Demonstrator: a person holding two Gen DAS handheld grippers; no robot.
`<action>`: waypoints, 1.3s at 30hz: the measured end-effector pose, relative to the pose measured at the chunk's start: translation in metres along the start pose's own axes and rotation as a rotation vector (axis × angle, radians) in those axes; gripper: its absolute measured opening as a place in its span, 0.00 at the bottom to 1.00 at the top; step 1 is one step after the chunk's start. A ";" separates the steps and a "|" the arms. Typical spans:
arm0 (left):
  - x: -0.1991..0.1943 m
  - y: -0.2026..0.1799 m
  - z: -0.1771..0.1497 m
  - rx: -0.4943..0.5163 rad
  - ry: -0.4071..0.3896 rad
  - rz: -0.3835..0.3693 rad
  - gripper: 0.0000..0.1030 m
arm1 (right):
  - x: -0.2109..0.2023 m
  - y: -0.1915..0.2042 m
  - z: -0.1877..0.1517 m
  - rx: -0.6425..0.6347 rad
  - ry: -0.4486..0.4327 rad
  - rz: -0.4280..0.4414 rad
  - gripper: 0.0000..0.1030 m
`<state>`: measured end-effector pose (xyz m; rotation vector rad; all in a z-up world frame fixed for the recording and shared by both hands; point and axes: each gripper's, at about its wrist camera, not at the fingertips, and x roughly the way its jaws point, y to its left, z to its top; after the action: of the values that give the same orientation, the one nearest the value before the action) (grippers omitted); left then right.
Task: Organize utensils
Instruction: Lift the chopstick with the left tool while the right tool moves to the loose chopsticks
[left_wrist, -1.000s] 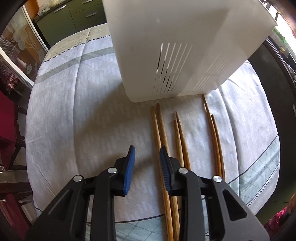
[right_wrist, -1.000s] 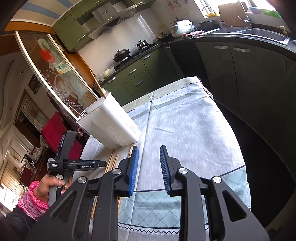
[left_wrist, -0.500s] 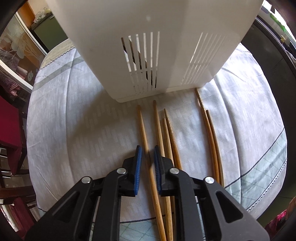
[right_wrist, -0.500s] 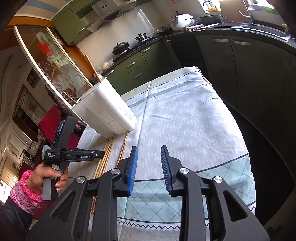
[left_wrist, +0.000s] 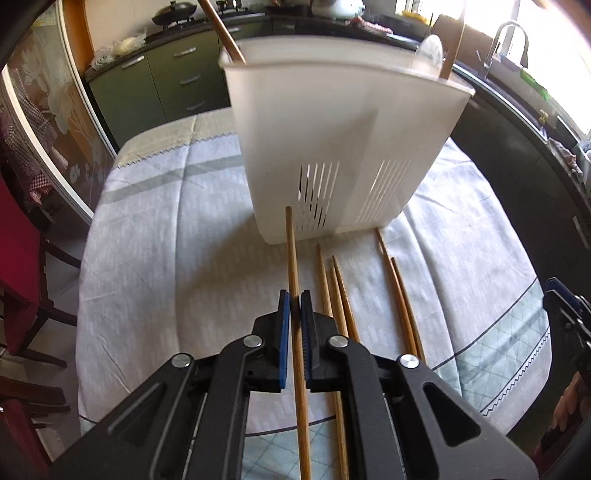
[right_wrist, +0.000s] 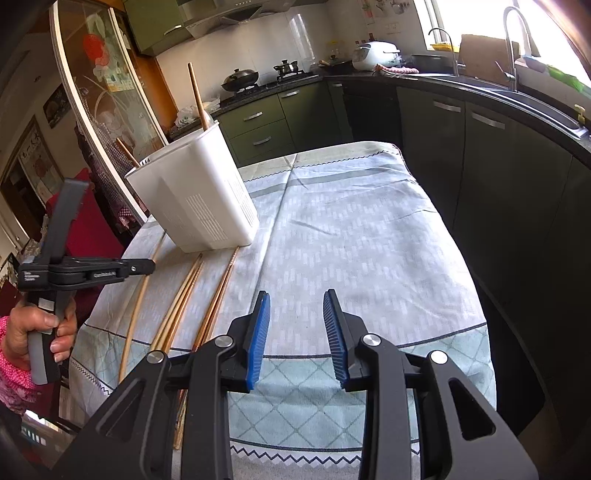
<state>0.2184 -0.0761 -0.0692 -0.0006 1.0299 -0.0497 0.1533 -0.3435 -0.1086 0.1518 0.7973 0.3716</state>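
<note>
My left gripper (left_wrist: 294, 295) is shut on a wooden chopstick (left_wrist: 293, 254) and holds it lifted off the table, its tip pointing at the white slotted utensil holder (left_wrist: 332, 147). Several more chopsticks (left_wrist: 399, 291) lie on the cloth in front of the holder. Two chopsticks (left_wrist: 223, 31) stand inside the holder. In the right wrist view, my right gripper (right_wrist: 297, 325) is open and empty above the tablecloth; the holder (right_wrist: 195, 199), the left gripper (right_wrist: 144, 266) with its chopstick (right_wrist: 138, 306) and the loose chopsticks (right_wrist: 184, 295) sit to its left.
The table carries a pale blue-grey patterned cloth (right_wrist: 351, 236). Dark green kitchen cabinets (right_wrist: 480, 155) run along the far and right sides. A red chair (left_wrist: 14, 258) stands to the table's left, beside a glass cabinet door (right_wrist: 99, 96).
My left gripper closed on the leftmost chopstick and raised it off the cloth, pulling back from the holder. My right gripper stayed open and shifted slightly.
</note>
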 end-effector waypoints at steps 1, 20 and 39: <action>-0.013 0.004 -0.003 -0.004 -0.047 -0.008 0.06 | 0.003 0.003 0.001 -0.005 0.010 0.001 0.30; -0.126 0.051 -0.068 -0.053 -0.551 -0.042 0.06 | 0.130 0.081 0.024 -0.141 0.279 -0.017 0.20; -0.117 0.061 -0.076 -0.031 -0.542 -0.075 0.06 | 0.146 0.118 0.015 -0.250 0.332 -0.092 0.20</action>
<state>0.0959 -0.0088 -0.0095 -0.0775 0.4879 -0.0962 0.2259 -0.1782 -0.1642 -0.1848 1.0724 0.4115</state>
